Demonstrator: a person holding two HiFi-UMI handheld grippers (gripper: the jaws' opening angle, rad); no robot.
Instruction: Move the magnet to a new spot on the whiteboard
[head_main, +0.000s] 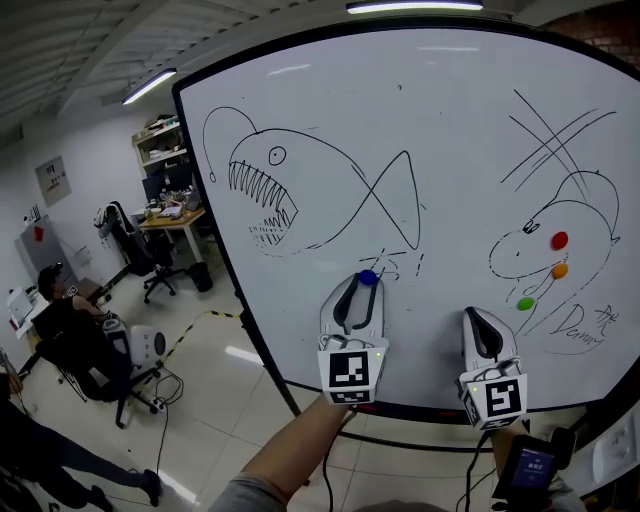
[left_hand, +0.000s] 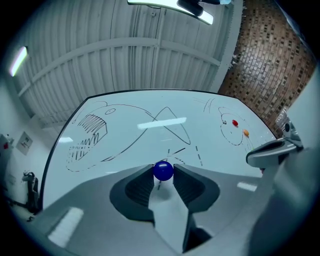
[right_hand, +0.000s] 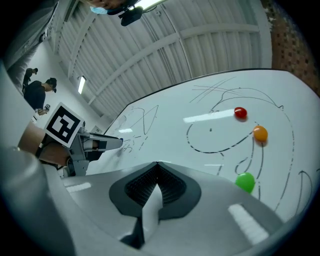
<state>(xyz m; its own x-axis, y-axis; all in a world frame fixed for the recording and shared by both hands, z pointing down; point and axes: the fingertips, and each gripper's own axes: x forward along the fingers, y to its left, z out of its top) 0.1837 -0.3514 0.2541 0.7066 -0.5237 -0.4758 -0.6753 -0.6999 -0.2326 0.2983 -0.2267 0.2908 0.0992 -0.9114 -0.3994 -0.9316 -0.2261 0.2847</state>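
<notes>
Blue magnet (left_hand: 163, 170), pinched by fingers of the left gripper (left_hand: 163, 176) at frame centre, seems mid-carry and next needs setting on bare whiteboard (head_main: 440, 130); the right gripper (right_hand: 157, 165) is clenched empty.

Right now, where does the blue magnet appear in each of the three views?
Head view: blue magnet at the left tool's tip, low centre.
Left gripper view: centre, gripped between the jaws.
Right gripper view: not visible.
Shared landmark: the red magnet.
</notes>
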